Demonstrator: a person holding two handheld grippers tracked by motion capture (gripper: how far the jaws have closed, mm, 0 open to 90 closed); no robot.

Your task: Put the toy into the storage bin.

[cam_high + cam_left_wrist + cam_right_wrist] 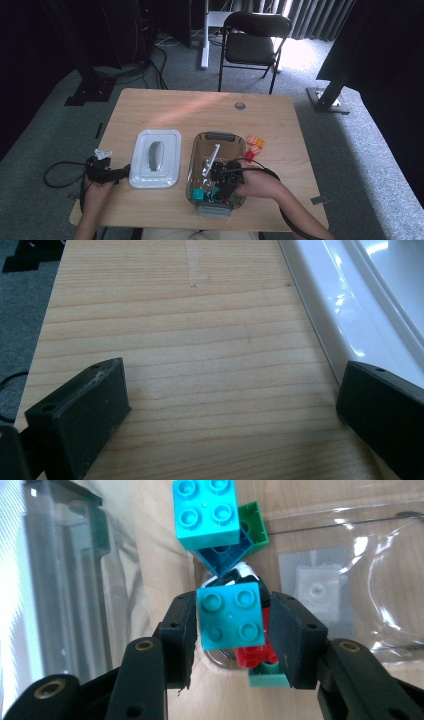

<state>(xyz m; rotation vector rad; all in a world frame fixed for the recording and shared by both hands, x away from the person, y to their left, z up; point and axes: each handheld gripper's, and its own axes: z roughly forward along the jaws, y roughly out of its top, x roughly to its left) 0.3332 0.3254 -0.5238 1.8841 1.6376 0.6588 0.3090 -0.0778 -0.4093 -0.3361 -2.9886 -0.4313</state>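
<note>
Reaching with the right gripper (pixel 232 625) down into the clear container (pixel 192 165). Bracketing a teal brick (pixel 231 616) between the fingers, pads loosened rather than clamped: brushing close at one pad, showing a sliver of gap at the other, so not grasping it. Sitting under that brick, between the fingertips, on a red brick (pixel 255 655). Lying just beyond the fingertips: a dark blue brick (pixel 222 557), a second teal brick (pixel 206 512) and a green brick (pixel 254 522). Resting the left gripper (pixel 230 390) low over the wooden table (pixel 175 315), fingers spread wide and released, framing bare wood. Lying against the outer side of one finger: the white lid (pixel 350 300).
</note>
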